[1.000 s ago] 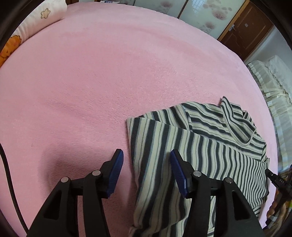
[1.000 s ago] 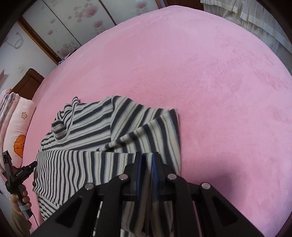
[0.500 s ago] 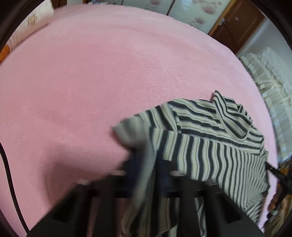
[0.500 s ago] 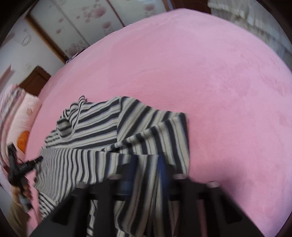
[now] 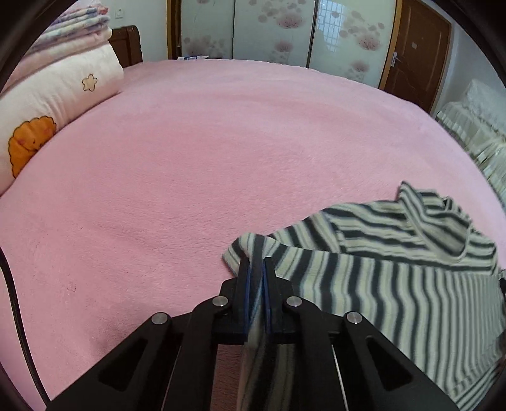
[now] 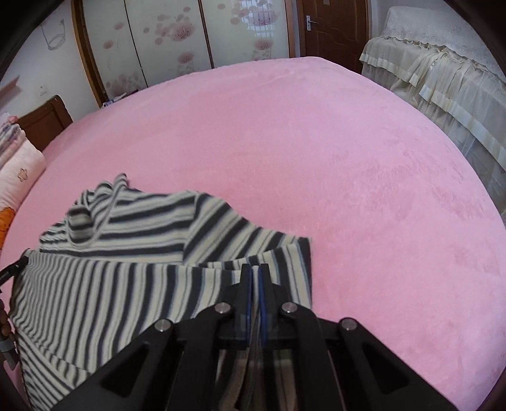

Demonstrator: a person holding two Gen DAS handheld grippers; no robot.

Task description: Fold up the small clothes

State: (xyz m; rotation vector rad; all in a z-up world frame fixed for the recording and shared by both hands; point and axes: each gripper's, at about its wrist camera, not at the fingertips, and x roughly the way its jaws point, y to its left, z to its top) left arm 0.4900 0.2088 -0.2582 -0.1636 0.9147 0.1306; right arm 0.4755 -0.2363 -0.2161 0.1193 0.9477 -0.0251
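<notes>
Pink bedspread (image 5: 196, 164) under both wrists; my left gripper (image 5: 256, 268) and right gripper (image 6: 255, 272) each pinch the near hem of the striped sweater (image 6: 126, 253), collar at twelve o'clock. Next, I judge: carry hem evenly toward collar.

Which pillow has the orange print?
The lower pillow, cream with an orange patch and a small flower outline. The pillow stacked above it is striped in pastel colours.

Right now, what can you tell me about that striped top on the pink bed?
The small knit top with dark grey and cream stripes looks soft, with a raised collar. It lies partly folded on the fuzzy pink blanket. The jaws of the left gripper and right gripper each pinch a near edge, lifting it slightly.
</notes>
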